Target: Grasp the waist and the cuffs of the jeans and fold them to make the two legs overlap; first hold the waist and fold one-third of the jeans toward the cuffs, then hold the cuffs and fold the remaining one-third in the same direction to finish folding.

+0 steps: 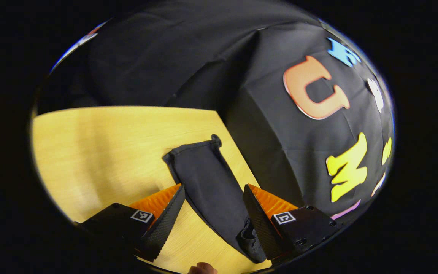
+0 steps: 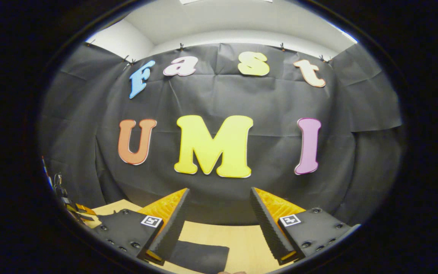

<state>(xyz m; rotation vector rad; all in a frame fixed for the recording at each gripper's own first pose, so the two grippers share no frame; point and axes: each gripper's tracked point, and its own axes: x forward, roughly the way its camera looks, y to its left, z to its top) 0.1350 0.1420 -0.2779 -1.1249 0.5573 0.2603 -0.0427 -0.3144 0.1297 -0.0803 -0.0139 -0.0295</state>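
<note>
— Dark denim is seen where, from the left claw (image 1: 213, 198)?
— The jeans (image 1: 207, 179) are laid on the worktop (image 1: 97, 144) between its parted fingers, long axis toward 12 o'clock, cuff farthest

— And the right claw (image 2: 219, 201)?
— Held apart and raised; cloth is glimpsed at 6 o'clock

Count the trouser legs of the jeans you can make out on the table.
1. In the left gripper view a single dark leg of the jeans runs across the wooden table between the open fingers of the left gripper. The second may lie hidden beneath it.
</note>
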